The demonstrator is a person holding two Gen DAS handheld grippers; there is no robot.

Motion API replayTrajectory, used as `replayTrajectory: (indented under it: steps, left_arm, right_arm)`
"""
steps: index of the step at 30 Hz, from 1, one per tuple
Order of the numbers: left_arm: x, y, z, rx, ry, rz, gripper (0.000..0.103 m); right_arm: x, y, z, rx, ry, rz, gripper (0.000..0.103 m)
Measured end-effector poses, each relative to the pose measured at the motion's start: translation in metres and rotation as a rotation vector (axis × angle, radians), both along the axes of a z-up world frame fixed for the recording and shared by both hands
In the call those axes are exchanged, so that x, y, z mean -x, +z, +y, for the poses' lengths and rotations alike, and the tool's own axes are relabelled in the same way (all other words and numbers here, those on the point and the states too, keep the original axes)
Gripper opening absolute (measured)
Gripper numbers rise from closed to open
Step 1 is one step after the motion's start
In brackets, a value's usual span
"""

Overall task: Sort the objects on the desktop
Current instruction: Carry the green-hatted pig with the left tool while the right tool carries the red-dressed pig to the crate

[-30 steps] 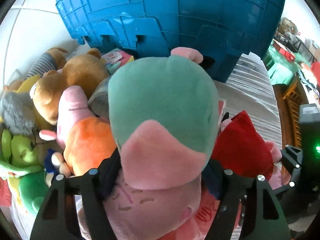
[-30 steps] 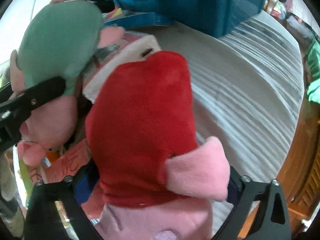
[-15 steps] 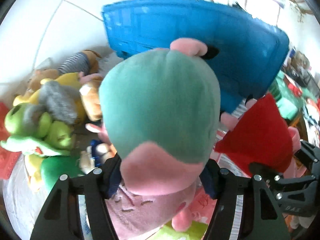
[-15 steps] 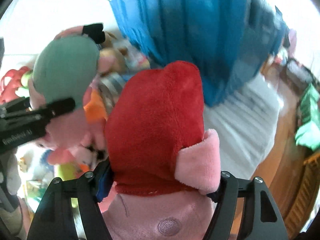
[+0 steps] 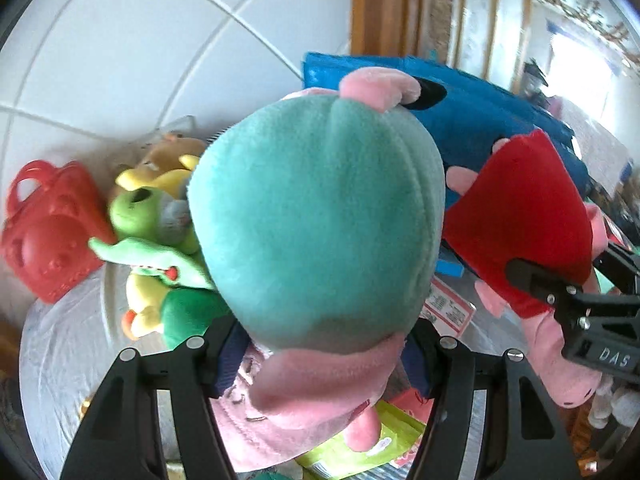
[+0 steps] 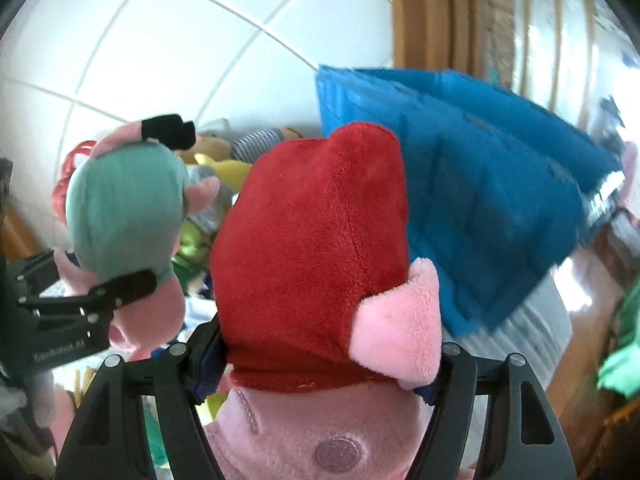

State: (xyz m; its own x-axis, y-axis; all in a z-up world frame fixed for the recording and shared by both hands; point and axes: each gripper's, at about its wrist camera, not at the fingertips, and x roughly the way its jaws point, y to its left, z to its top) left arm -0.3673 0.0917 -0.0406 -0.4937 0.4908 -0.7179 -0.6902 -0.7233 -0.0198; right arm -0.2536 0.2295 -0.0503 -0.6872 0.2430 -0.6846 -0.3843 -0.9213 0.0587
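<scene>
Left wrist view, from left to right: at the left edge a red plastic bag point(image 5: 48, 232) leans near the tiled wall, beside it lies a heap of plush toys point(image 5: 156, 240) on the white table cover point(image 5: 60, 360). In the middle the left gripper point(image 5: 320, 364) is clamped on the green-dressed pig plush point(image 5: 316, 232), its pads pressing the pink body from both sides. To the right, the blue crate point(image 5: 480, 128) stands behind, and at the right edge the right gripper point(image 5: 560, 280) holds the red-dressed pig plush point(image 5: 524, 216).

Compared with one second ago, both toys are lifted: the heap now sits lower and farther in the frame, and more of the wall and the wooden frame point(image 5: 384, 8) is visible above the crate, whose top edge now shows.

Right wrist view confirms this: left gripper point(image 6: 100, 280) with green-dressed pig plush point(image 6: 124, 216) at the left, right gripper point(image 6: 320, 368) closed on the red-dressed pig plush point(image 6: 312, 248) in the centre, blue crate point(image 6: 480, 184) to the right.

I judge that the pick-up is finished and the carrying towards the crate is the next part of the sorting
</scene>
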Motion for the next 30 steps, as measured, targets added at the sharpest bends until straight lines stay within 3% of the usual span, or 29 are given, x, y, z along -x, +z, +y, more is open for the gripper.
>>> replayTrajectory:
  steps: [7, 13, 25, 30]
  left_arm:
    - [-0.020, 0.026, 0.004, -0.059, 0.179, 0.050, 0.065]
    - [-0.032, 0.047, 0.012, -0.087, 0.239, 0.078, 0.065]
    - [-0.026, 0.101, 0.057, -0.112, 0.209, 0.190, 0.065]
    - [-0.026, 0.124, 0.108, -0.152, 0.195, 0.230, 0.065]
  right_arm:
    - [0.004, 0.036, 0.015, -0.060, 0.180, 0.053, 0.073]
    - [-0.005, 0.068, 0.032, -0.105, 0.275, 0.109, 0.073]
    - [-0.020, 0.133, 0.091, -0.094, 0.218, 0.283, 0.073]
    - [-0.024, 0.152, 0.143, -0.105, 0.177, 0.338, 0.073]
